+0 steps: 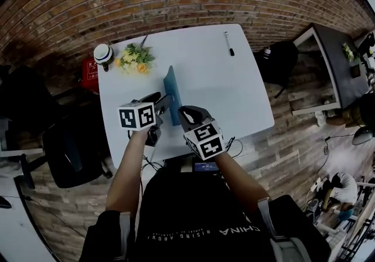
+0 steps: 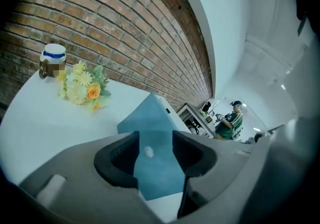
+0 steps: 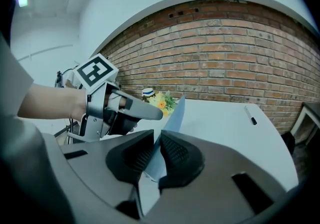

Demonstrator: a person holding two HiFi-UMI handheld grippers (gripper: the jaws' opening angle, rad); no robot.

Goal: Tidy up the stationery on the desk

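Observation:
A thin blue notebook [image 1: 171,92] stands on edge on the white desk [image 1: 234,97], near its front. My right gripper [image 1: 183,115] is shut on the notebook's near edge; in the right gripper view the two pads [image 3: 172,154] pinch the blue cover [image 3: 175,115]. My left gripper [image 1: 159,107] sits just left of the notebook, open. In the left gripper view the blue cover [image 2: 152,163] shows in the gap between the spread jaws of that gripper [image 2: 156,143]. A black pen [image 1: 228,43] lies at the desk's far right.
A bunch of yellow flowers [image 1: 136,58] and a white-lidded jar [image 1: 103,54] stand at the far left corner, with a thin pencil [image 1: 143,40] beside them. A dark chair [image 1: 275,61] is right of the desk, another [image 1: 70,149] at left. A brick wall is behind.

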